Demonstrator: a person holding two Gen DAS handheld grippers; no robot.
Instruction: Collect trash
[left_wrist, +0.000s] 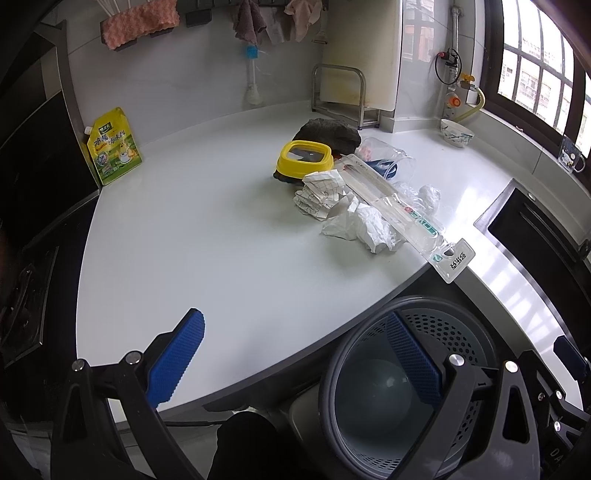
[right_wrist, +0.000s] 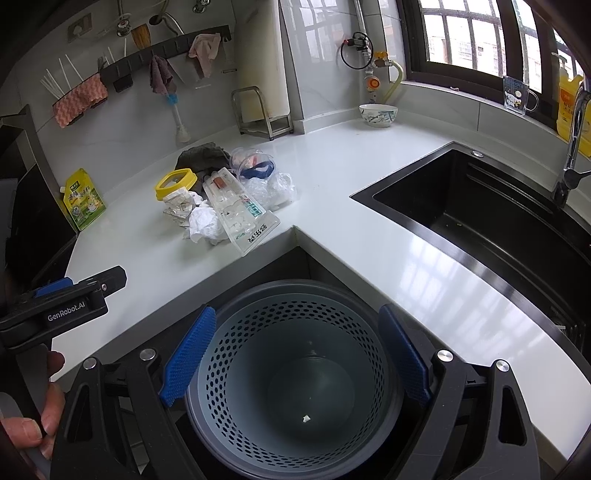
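Observation:
A heap of trash lies on the white counter: crumpled white paper, checked paper, a long clear blister pack that overhangs the counter's inner corner, clear plastic wrap and a tipped clear cup. A grey perforated bin stands on the floor below that corner, with one small white scrap at its bottom. My right gripper hangs open over the bin. My left gripper is open at the counter's front edge and holds nothing.
A yellow-lidded container and a dark cloth sit behind the heap. A yellow seasoning pouch leans at the left. To the right are a black sink, a faucet and a bowl. A hand shows at the lower left.

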